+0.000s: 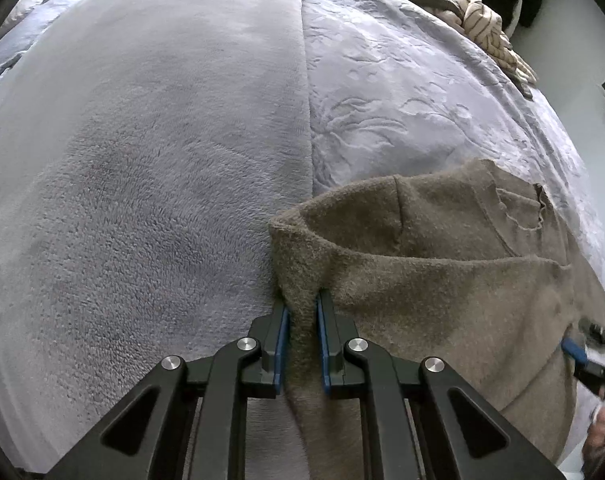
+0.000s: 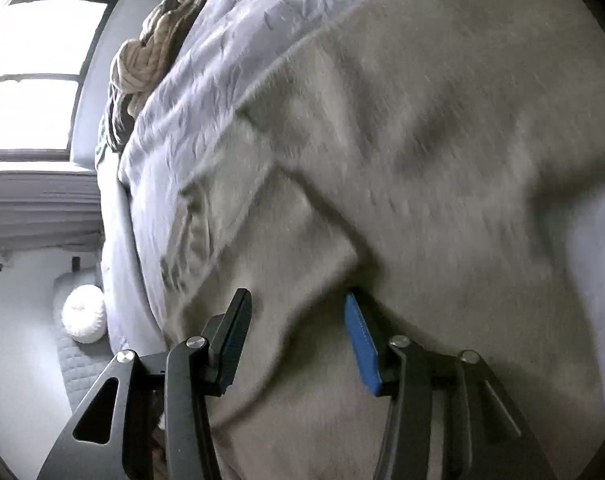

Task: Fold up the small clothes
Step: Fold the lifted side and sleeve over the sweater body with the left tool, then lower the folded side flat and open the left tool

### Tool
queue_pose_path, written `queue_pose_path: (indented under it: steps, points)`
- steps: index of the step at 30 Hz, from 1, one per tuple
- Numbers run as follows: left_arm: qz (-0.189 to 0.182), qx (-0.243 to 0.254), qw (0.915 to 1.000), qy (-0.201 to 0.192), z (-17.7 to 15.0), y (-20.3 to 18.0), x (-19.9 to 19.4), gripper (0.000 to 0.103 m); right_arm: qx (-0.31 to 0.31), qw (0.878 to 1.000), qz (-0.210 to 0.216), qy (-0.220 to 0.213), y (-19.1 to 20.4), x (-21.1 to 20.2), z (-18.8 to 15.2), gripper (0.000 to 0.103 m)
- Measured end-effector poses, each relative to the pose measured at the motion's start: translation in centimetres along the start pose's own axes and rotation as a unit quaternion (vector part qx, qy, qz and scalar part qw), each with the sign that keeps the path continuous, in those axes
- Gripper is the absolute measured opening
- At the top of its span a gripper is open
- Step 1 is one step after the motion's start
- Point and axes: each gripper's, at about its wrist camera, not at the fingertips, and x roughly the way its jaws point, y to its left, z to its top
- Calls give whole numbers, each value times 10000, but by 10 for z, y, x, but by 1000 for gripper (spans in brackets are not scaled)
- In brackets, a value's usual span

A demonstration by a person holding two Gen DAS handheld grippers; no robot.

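A small tan fleece garment (image 1: 442, 280) lies on the bed at the lower right of the left wrist view, with a folded-over edge and a stitched seam. My left gripper (image 1: 302, 304) is shut on a bunched edge of it, which runs down between the blue pads. The right gripper (image 1: 578, 350) shows at the right edge, on the garment's far side. In the blurred right wrist view the same garment (image 2: 402, 140) fills the frame. My right gripper (image 2: 298, 300) stands open over it, with cloth lying between the fingers.
The bed carries a plush grey blanket (image 1: 142, 160) on the left and an embossed lilac bedspread (image 1: 402, 88) on the right. A heap of striped and dark clothes (image 1: 486, 28) lies at the far edge. A window (image 2: 34, 80) and a white round cushion (image 2: 84, 314) on the floor lie beyond the bed.
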Motion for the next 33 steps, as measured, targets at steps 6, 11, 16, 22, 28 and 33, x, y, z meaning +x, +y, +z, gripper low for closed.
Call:
queue_pose_path:
  steps: [6,11,16,22,28,33]
  points:
    - [128,0,9999,-44,-1,-3,0,14,-1337,9857,-970,-334,-2,-7,10,7]
    - [270,52,9995,-149,-3,-9,1,14,-1297,9845,-1176,-42,-27,-6,20,8]
    - [569,26,9980,-262,-4,-13,-18,14,-1371,9801,-1415,-233,-35,-46,10,12]
    - [463,359,9976,-381,-14,-40,-49,14,-2263,9642,-1328,-381,-3,-49,3,12]
    - [628,507,9967,-65,-44,-63,-18,14,-2460,9502,-1903,-210,-11,-17,2,11]
    - [474,366,9980,-198,-62,-45,-11,14,-2188,9587,-1814,-120,-36,-26,-3,8]
